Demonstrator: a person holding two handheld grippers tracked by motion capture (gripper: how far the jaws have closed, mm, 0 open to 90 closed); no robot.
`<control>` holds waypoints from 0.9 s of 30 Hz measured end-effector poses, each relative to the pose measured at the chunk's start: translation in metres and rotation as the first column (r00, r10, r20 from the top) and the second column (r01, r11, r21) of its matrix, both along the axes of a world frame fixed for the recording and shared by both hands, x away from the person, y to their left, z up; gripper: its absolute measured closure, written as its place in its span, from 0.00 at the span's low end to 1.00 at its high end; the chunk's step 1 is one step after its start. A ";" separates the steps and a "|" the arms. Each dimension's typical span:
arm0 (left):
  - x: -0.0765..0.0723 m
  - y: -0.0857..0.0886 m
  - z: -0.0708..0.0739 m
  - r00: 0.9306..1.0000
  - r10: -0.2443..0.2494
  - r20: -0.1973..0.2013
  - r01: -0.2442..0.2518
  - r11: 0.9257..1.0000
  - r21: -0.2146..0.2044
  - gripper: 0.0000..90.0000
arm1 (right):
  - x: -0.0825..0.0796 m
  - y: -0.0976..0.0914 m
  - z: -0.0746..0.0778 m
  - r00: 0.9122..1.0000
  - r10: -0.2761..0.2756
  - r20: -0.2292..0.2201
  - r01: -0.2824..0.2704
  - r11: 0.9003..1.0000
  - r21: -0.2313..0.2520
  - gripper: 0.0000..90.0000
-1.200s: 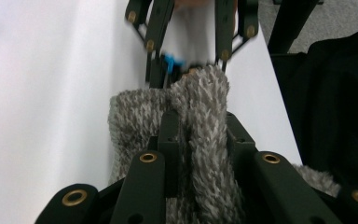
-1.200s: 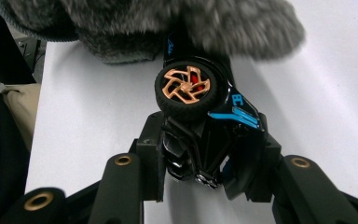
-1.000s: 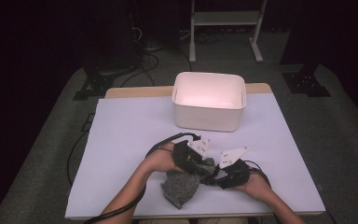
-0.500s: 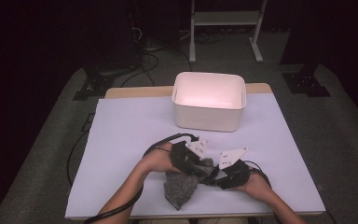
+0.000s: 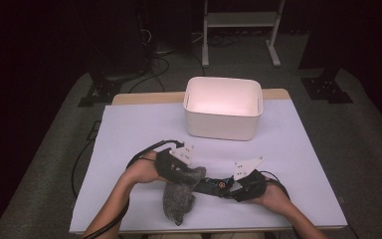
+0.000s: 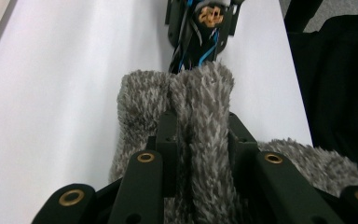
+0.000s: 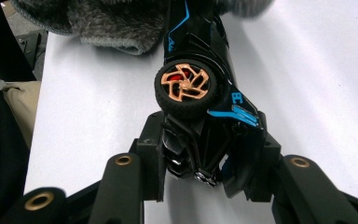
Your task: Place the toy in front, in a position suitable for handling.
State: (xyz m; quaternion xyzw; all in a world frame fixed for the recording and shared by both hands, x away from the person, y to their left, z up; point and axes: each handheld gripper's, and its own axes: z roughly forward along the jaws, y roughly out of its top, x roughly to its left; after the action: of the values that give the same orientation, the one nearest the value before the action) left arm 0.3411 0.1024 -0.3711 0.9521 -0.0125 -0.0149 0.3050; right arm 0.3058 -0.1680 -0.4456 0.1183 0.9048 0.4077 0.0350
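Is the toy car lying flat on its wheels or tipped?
Tipped: the toy car sits sideways in the right tool, a wheel facing up.

Fixed high, looking forward and down over the whole counter (image 5: 129, 129). Mounted close on each tool, sighting along the jaws. Shared: grey furry cloth (image 5: 178, 199) (image 6: 200, 107) (image 7: 112, 21).

A dim lab or recording studio: a white-covered table (image 5: 129, 149) on grey carpet (image 5: 45, 189), dark equipment stands (image 5: 323, 84) and loose cables (image 5: 154, 55) behind.

The toy car (image 7: 205, 93) bears blue markings (too small to read as text).
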 end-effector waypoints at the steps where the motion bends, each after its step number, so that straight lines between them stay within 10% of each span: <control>1: 0.000 0.002 0.000 1.000 0.007 0.000 -0.007 1.000 0.001 0.80 | 0.000 0.000 0.000 1.000 0.001 0.000 -0.001 1.000 0.000 0.64; 15: 0.002 0.016 -0.010 0.999 0.035 -0.040 -0.037 0.998 -0.053 0.79 | 0.000 -0.001 0.004 1.000 0.013 0.007 -0.013 0.999 -0.039 0.64; 27: -0.002 -0.030 -0.003 0.997 -0.073 -0.023 0.072 0.996 -0.047 0.79 | 0.001 -0.007 0.003 1.000 0.004 -0.012 -0.005 1.000 -0.025 0.64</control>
State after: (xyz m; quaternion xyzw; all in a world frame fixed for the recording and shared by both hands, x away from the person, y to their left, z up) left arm 0.3394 0.0723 -0.3743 0.9435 -0.0434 -0.0373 0.3265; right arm 0.3069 -0.1746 -0.4427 0.1182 0.9103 0.3955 0.0303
